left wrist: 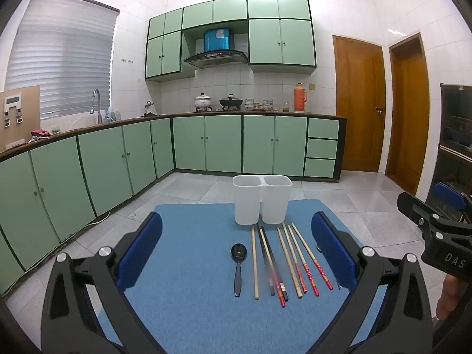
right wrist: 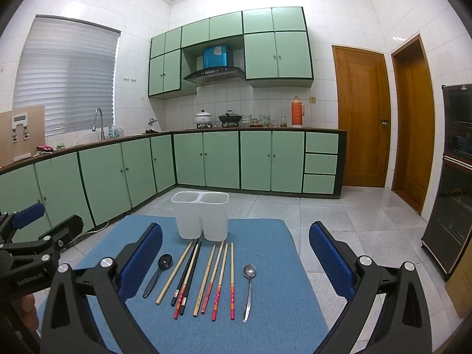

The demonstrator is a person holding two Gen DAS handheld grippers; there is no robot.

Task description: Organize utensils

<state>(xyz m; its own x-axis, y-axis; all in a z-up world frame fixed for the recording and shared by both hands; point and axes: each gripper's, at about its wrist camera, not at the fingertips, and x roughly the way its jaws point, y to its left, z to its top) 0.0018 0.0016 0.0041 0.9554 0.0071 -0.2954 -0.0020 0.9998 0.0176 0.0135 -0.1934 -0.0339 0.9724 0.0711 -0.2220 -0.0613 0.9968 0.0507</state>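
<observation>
Blue mat [right wrist: 265,265]: chopsticks [right wrist: 219,280], spoons, white holder [right wrist: 200,215]; both tongs [left wrist: 236,247] [right wrist: 236,253] wide open, empty.

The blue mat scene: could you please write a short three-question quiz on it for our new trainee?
1. True or false: the white two-compartment holder already has utensils in it.
2. Which utensil lies at the right end of the row in the right wrist view? A) black spoon B) metal spoon C) a chopstick
3. In what state are the left gripper and the right gripper?

Key:
1. False; both compartments look empty, and everything lies on the blue mat.
2. B.
3. Both are open, holding nothing.
</observation>
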